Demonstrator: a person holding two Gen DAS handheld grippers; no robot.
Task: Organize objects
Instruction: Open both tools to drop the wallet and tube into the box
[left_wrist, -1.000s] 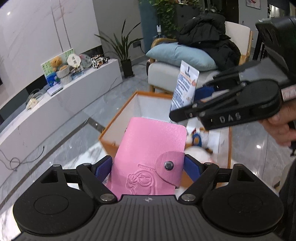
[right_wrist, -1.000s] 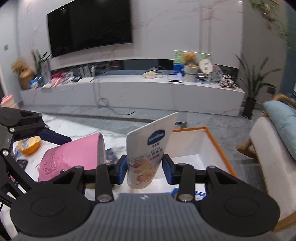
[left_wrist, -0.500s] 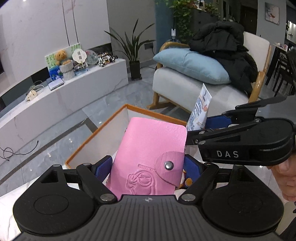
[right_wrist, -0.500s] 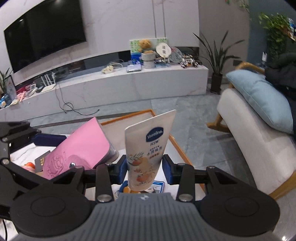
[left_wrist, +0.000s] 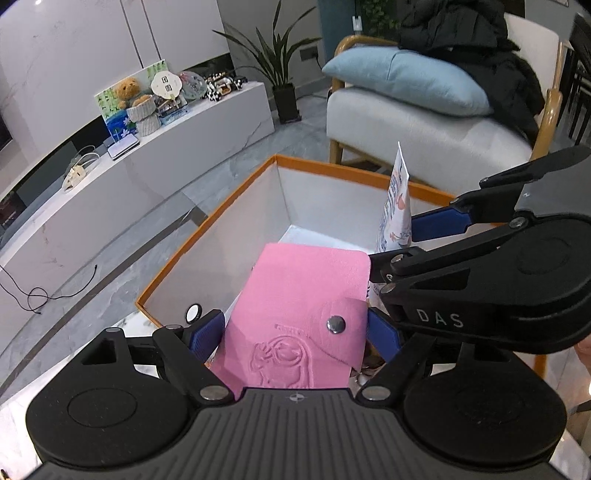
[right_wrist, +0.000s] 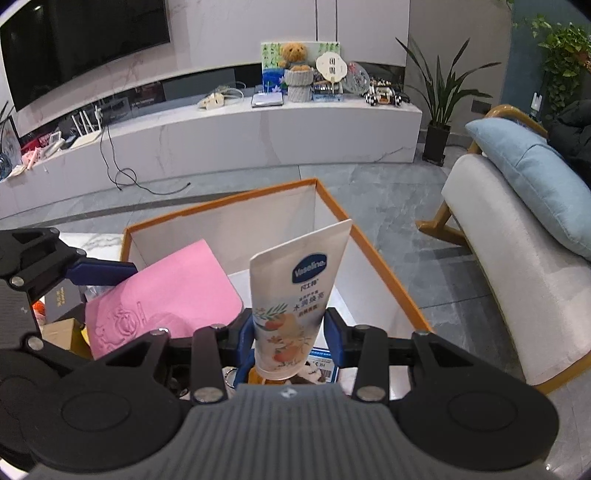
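Over the last second both tools had dropped toward the orange-rimmed box (left_wrist: 207, 225). The left tool (left_wrist: 295, 328) stayed clamped wide on the pink wallet (left_wrist: 295, 306), the right tool (right_wrist: 290, 332) narrowly on the lotion tube (right_wrist: 295, 295). Both things hung over the box's near end, probably ready for release.

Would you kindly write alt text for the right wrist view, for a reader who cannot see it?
The right tongs grip a Vaseline tube upright over an open white box with an orange rim. On the left, the left tongs hold a pink wallet over the same box; a TV console and an armchair stand behind.
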